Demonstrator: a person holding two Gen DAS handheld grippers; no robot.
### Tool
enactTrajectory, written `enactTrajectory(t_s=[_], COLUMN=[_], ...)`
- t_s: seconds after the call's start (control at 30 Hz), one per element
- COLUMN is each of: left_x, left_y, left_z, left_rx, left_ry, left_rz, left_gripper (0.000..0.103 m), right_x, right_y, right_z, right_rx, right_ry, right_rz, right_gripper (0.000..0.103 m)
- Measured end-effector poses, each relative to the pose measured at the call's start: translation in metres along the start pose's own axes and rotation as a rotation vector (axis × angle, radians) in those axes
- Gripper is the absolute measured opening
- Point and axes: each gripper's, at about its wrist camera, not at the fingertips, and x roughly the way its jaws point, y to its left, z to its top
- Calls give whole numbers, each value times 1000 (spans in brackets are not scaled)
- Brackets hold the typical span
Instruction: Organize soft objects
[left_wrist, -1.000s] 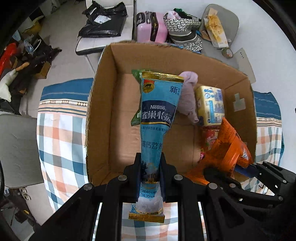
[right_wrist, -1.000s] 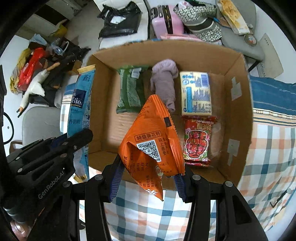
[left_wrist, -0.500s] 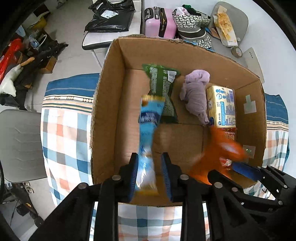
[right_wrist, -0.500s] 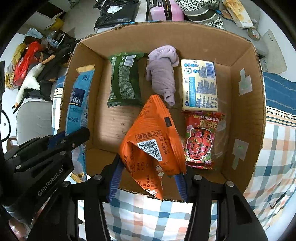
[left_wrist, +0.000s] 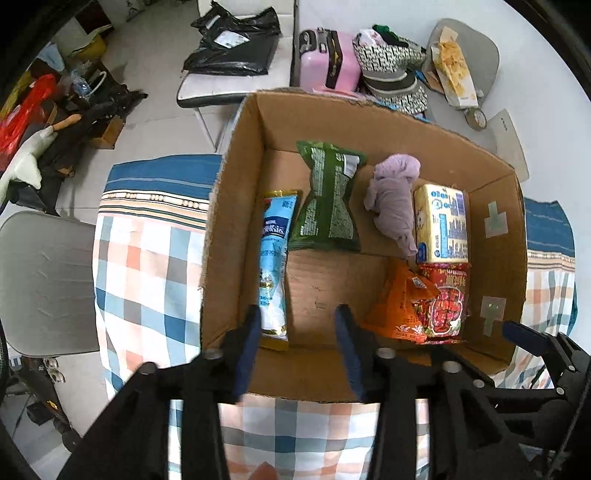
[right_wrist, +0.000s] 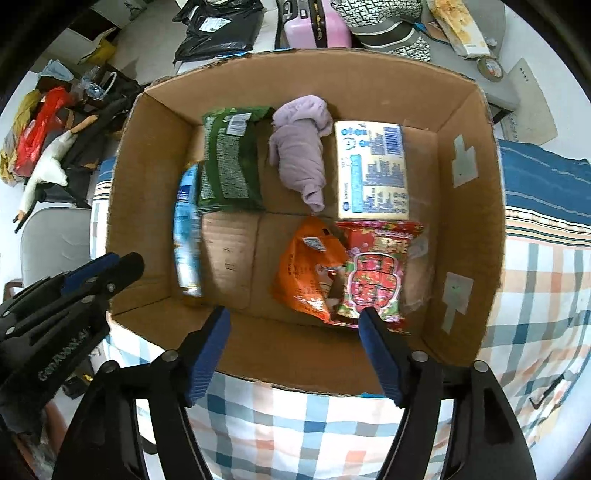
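An open cardboard box (left_wrist: 236, 192) (right_wrist: 476, 206) on a checked cloth holds several soft packs. A blue Nestle pouch (left_wrist: 273, 258) (right_wrist: 184, 236) lies along its left wall. An orange snack bag (left_wrist: 399, 306) (right_wrist: 306, 273) lies at the front beside a red pack (left_wrist: 445, 299) (right_wrist: 376, 277). A green bag (left_wrist: 327, 199) (right_wrist: 229, 162), a lilac cloth (left_wrist: 393, 199) (right_wrist: 301, 147) and a yellow pack (left_wrist: 441, 221) (right_wrist: 373, 170) lie at the back. My left gripper (left_wrist: 297, 314) is open and empty over the box's near edge. My right gripper (right_wrist: 295, 317) is open and empty there too.
The checked cloth (left_wrist: 147, 266) (right_wrist: 535, 295) covers the table around the box. A grey chair (left_wrist: 40, 280) stands at the left. A pink case (left_wrist: 328, 61), black bag (left_wrist: 232, 51) and clutter lie on the floor beyond the box.
Both grippers have opened. The blue pouch dropped from my left gripper to the box's left side. The orange bag dropped from my right gripper onto the box floor by the red pack.
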Motion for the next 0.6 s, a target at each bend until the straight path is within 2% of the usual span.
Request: enactTrajectory(t_s=[0.07,0.1,0.13,0.33,0.6], left_x=[-3,-5,-7,-20,-49], left_y=[2,2,3,1,-4], left_z=[-1,-2,-3,-11,-25], left_rx=[-8,-9,-9,-7,-7], left_ry=[-15,-23,-34,-74,-146], left_rz=[2,3,10,29,50], left_gripper=[69,85,90,93,93], right_x=[-1,-2,-3,-11,-27], right_y=[-2,-4,-6,-13,-15], right_z=[-2,-3,-4,-13,-21], right_rx=[-1,2,6,18,27], right_ry=[-13,-20,-26,-67,-98], right_rz=[-33,-46,-65,-141,-149], right_gripper=[99,102,102,103,103])
